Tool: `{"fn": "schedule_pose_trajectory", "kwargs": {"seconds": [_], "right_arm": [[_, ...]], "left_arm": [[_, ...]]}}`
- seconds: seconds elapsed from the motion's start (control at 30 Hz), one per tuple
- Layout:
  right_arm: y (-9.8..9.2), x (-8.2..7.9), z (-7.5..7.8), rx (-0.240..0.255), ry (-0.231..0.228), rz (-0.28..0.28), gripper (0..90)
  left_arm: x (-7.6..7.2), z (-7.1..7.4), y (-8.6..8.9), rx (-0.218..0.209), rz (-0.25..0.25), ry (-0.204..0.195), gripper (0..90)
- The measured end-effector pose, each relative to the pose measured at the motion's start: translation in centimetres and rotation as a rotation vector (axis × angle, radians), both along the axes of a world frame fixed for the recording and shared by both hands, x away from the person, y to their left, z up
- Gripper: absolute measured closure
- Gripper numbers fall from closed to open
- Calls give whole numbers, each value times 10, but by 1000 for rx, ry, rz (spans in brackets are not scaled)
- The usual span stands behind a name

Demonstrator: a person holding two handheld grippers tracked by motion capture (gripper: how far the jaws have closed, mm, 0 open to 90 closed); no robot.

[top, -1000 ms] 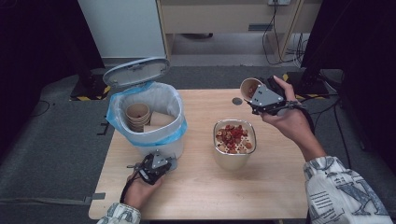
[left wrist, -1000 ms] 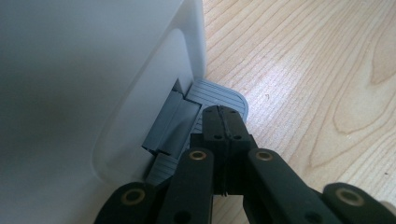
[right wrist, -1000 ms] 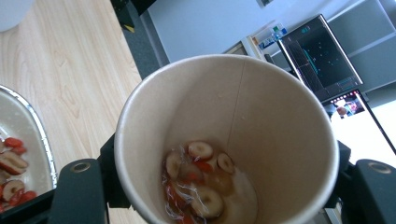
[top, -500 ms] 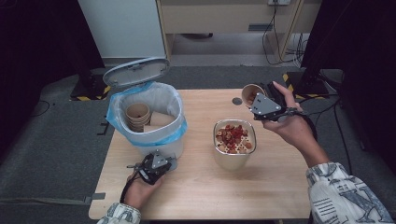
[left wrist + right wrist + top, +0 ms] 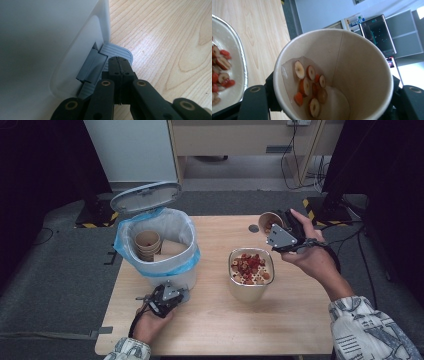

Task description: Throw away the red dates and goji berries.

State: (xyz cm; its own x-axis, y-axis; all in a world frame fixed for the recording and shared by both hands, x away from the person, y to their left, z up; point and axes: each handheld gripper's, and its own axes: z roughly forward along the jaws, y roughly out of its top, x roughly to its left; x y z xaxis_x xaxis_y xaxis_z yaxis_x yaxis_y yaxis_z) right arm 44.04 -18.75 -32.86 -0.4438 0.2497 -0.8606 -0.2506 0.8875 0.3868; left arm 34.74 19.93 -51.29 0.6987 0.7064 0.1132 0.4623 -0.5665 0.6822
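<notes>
Right gripper (image 5: 278,231) held above the far right part of the wooden worktop (image 5: 215,320), jaws pinching a paper cup (image 5: 269,221) by its wall. Cup tipped over on its side, mouth turned toward the gripper's own camera in the right gripper view, sliced red fruit pieces (image 5: 309,85) clinging to the lower inner wall and bottom (image 5: 332,82). Just below and nearer the person, a metal bowl (image 5: 251,268) standing on the worktop, holding many more of the same red and pale slices; cup close to the bowl's far edge but apart from it, not over its middle. Small dark round thing (image 5: 254,228) lying flat on the worktop beside the cup, too small to identify, possibly a lid or coin.

Left gripper (image 5: 167,299) low at the near left, jaws pressed together with nothing between them, tips resting on or just above the grey foot pedal (image 5: 117,51) at the base of the white bin (image 5: 157,250); contact hard to judge from the left gripper view. Bin standing on the left of the worktop, lined with a blue bag (image 5: 125,240), grey lid (image 5: 146,196) swung up and open. Inside the bin, a stack of paper cups (image 5: 148,244) upright against the liner.
</notes>
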Motion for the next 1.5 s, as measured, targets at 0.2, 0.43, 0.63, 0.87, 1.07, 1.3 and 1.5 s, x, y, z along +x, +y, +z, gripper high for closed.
{"fn": "schedule_pose_trajectory", "kwargs": {"seconds": [0.2,0.43,0.63,0.87,1.07,1.3,1.5], "right_arm": [[3,-1,3,-47,-29,6,293],[7,-3,9,-77,-60,13,293],[12,-6,10,-150,-101,19,293],[15,-7,10,-198,-129,21,293],[18,-9,11,-242,-153,24,294],[18,-8,11,-258,-156,23,294],[17,-9,12,-263,-166,27,294]], "left_arm": [[0,0,0,4,-2,-4,896],[0,0,0,5,-2,-4,896],[0,0,0,4,-2,-3,896],[0,0,0,3,-2,-2,896],[0,0,0,3,-2,-3,896],[0,0,0,3,-2,-2,896],[0,0,0,4,-2,-2,896]]}}
